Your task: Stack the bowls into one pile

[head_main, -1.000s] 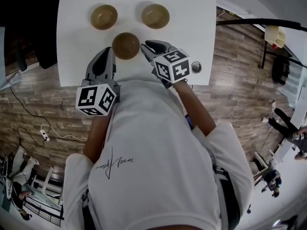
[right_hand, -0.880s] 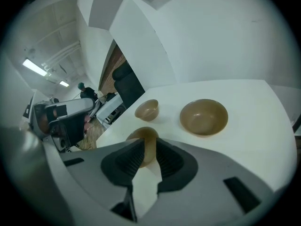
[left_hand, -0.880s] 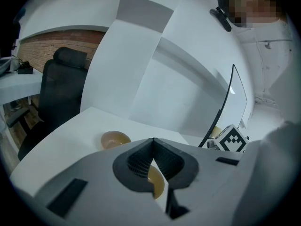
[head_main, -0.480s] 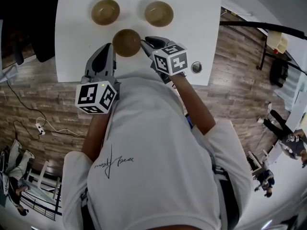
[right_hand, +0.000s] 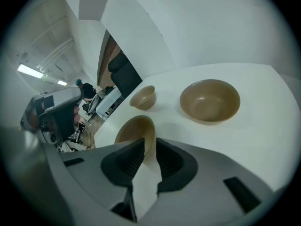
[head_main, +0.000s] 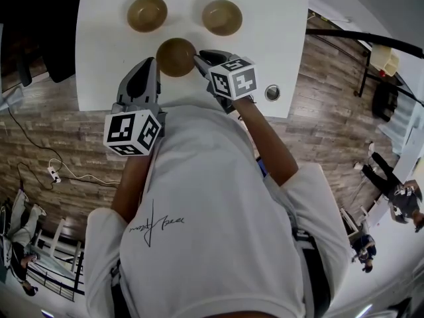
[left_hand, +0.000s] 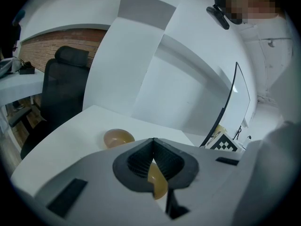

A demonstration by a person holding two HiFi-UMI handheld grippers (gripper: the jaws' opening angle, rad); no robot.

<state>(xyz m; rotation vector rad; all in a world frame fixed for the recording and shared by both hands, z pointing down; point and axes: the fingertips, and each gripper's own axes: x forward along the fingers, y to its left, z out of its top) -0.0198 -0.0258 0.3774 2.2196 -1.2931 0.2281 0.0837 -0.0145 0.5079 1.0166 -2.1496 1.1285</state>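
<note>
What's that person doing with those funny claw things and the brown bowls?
A person holds a gripper in each hand over a white table with three brown bowls. The right gripper has its jaws pinching the rim of the nearest bowl. The left gripper is beside that bowl, jaws together, holding nothing. The two far bowls sit apart, so nothing is stacked yet.

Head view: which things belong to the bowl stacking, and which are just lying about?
Job: near bowl, far left bowl, far right bowl, right tongs on the near bowl's rim.
Lying about: round metal disc, black chair.
</note>
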